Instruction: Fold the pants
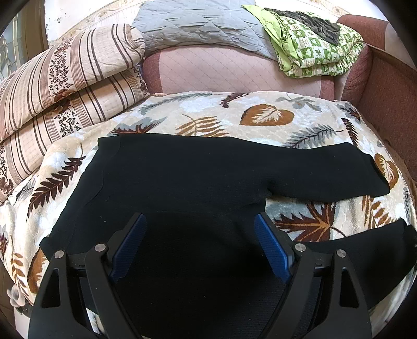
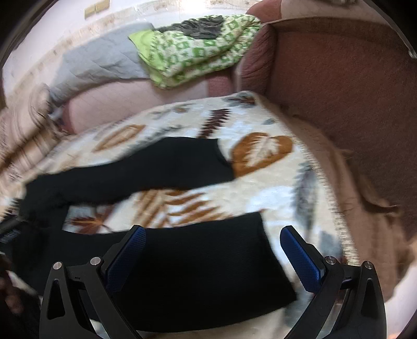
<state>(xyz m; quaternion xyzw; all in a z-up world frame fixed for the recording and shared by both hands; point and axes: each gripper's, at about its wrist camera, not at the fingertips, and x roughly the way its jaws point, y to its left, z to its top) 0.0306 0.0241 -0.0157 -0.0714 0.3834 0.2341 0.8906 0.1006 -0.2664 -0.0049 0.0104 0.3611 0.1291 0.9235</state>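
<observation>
Black pants (image 1: 182,177) lie flat on a leaf-patterned blanket (image 1: 234,114), waist to the left, both legs spread apart toward the right. My left gripper (image 1: 199,221) is open, hovering over the seat and crotch area, holding nothing. In the blurred right wrist view, my right gripper (image 2: 212,234) is open above the hem end of the near leg (image 2: 203,266). The far leg (image 2: 156,167) lies beyond it. Neither gripper holds the fabric.
Striped pillows (image 1: 65,86) are stacked at the left. A grey quilted cushion (image 1: 192,23) and a folded green patterned cloth (image 1: 318,49) lie at the back. A reddish-brown sofa arm (image 2: 338,91) rises on the right beside the blanket edge (image 2: 328,198).
</observation>
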